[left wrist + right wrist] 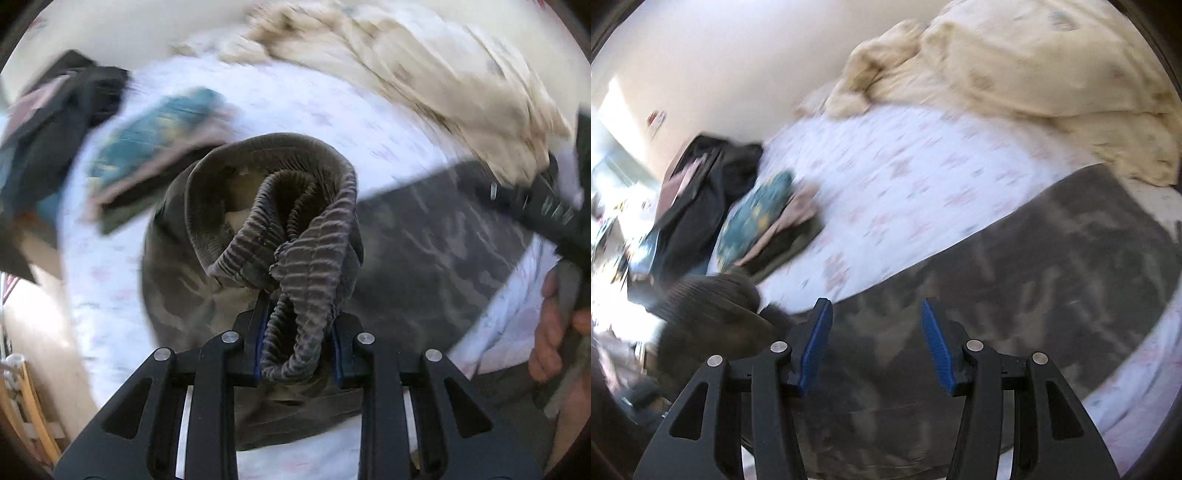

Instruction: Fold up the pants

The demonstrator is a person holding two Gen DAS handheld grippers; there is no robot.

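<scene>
While my left gripper [295,325] is clamping the ribbed waistband of the pants [295,229], they're hanging just ahead of it; my right gripper [875,332] is hovering spread apart above them, gripping nothing.

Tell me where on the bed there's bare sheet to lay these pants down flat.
The widest bare floral sheet lies between the folded clothes stack and the beige comforter, just beyond the camo pants. It is crowded at the stack and the dark clothes pile beside it.
</scene>
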